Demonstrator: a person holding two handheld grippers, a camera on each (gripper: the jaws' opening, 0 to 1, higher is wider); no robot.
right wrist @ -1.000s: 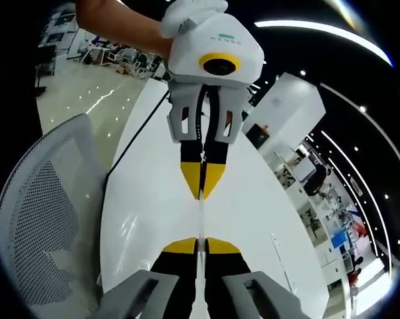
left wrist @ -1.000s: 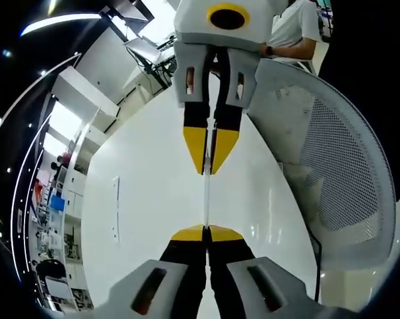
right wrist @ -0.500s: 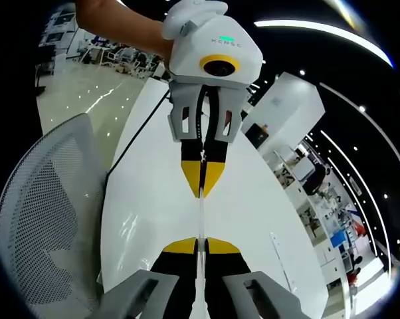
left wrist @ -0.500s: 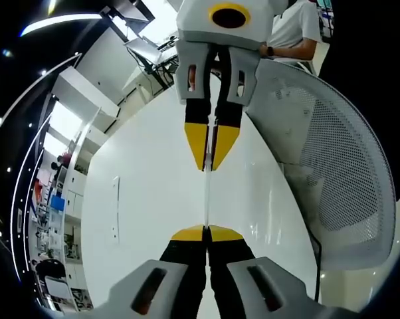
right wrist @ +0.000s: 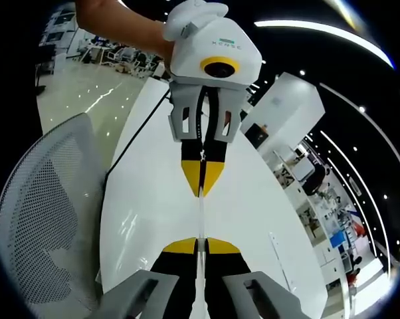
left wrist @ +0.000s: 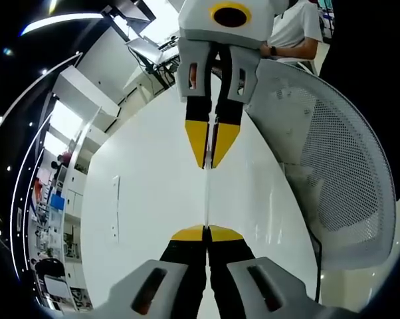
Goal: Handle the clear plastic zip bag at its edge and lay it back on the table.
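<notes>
The clear plastic zip bag (left wrist: 206, 196) is seen edge-on as a thin pale line stretched above the white table (left wrist: 140, 199). My left gripper (left wrist: 206, 232) is shut on its near edge, yellow tips pressed together. Facing it from the top of the left gripper view, my right gripper (left wrist: 211, 163) is shut on the far edge. In the right gripper view the bag (right wrist: 200, 219) runs from my right gripper (right wrist: 201, 244) up to my left gripper (right wrist: 201, 193), which a hand (right wrist: 120, 26) holds.
A white mesh office chair (left wrist: 346, 173) stands at the table's side, also in the right gripper view (right wrist: 40, 212). A black cable (right wrist: 130, 146) runs along the table edge. A person in a white shirt (left wrist: 296, 26) sits behind. A thin flat strip (left wrist: 115, 206) lies on the table.
The facing gripper sits very slightly higher in each view. Both grippers stay shut on the bag, which stays taut between them.
</notes>
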